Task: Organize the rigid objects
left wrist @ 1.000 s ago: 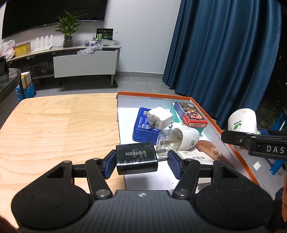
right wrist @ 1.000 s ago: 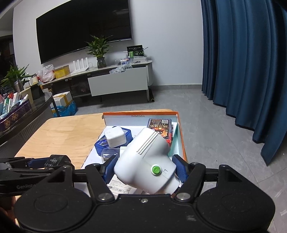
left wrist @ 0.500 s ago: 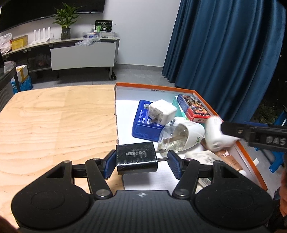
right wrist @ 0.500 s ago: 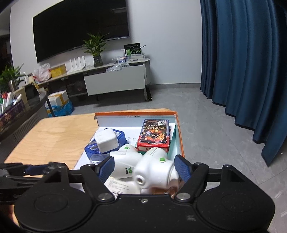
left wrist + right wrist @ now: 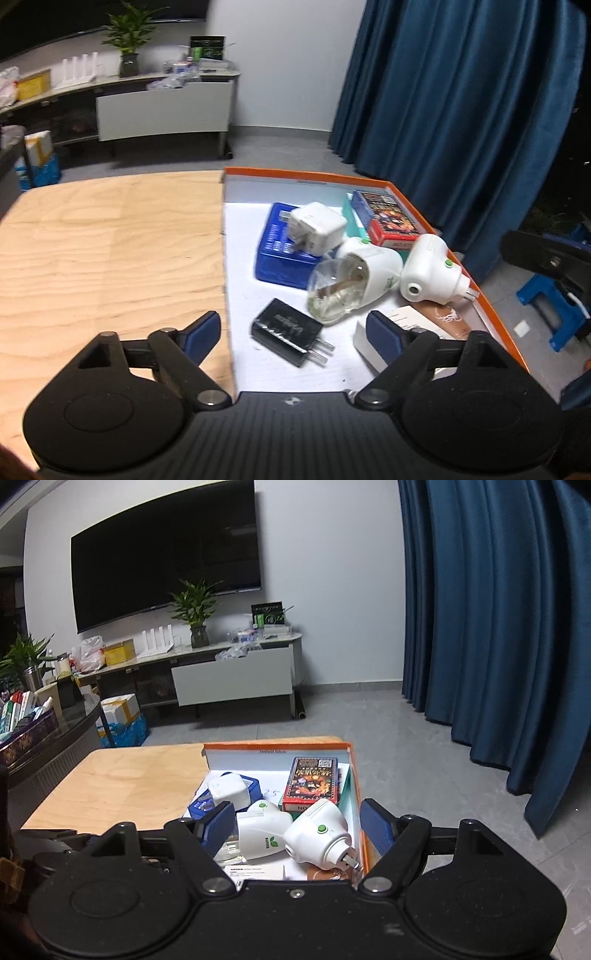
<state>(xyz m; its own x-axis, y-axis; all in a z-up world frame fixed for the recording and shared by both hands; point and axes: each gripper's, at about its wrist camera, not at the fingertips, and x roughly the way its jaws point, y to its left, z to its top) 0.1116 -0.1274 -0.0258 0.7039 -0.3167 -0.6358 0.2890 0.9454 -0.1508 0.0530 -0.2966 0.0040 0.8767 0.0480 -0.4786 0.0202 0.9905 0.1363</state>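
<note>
An orange-rimmed box [image 5: 436, 232] with a white floor sits on the wooden table [image 5: 110, 251]. A black charger [image 5: 286, 330] lies loose on the box floor, just ahead of my open left gripper [image 5: 293, 334]. A white plug-in device with a green dot [image 5: 430, 271] lies by the box's right wall; it also shows in the right wrist view [image 5: 319, 836]. My right gripper [image 5: 297, 830] is open and empty above it. A second white device with a clear bottle [image 5: 354, 282] lies beside it.
The box also holds a white charger [image 5: 316, 229] on a blue case [image 5: 277, 251], a red card box [image 5: 386, 218], a white carton [image 5: 369, 339] and a brown packet [image 5: 441, 317]. Blue curtains [image 5: 498, 627] hang to the right. A TV cabinet [image 5: 229, 675] stands behind.
My left gripper opened and let the black charger drop onto the box floor. My right gripper opened, left the white device in the box and rose.
</note>
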